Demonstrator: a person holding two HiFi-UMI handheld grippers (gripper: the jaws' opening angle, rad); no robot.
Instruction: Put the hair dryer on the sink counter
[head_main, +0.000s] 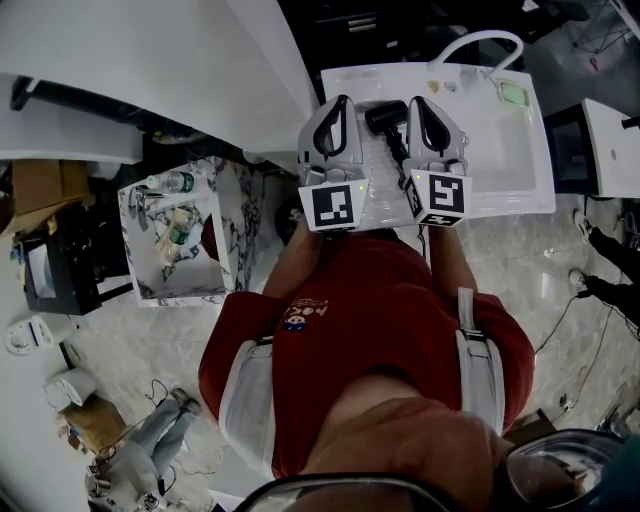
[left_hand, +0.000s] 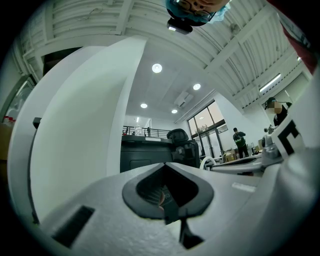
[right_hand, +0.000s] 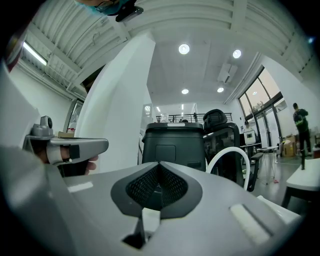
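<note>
The black hair dryer (head_main: 384, 120) lies on the left part of the white sink tabletop (head_main: 338, 82), beside the basin. Its handle runs back toward the tabletop's near edge. In the head view it shows in the gap between the two tools, which are held side by side over that left part. The left tool (head_main: 343, 101) is clenched, its tips meeting with nothing between them. The right tool (head_main: 415, 103) is clenched and empty too. A white arched faucet (head_main: 487, 40) stands at the far edge, and a green item (head_main: 512, 94) sits near the far right corner.
</note>
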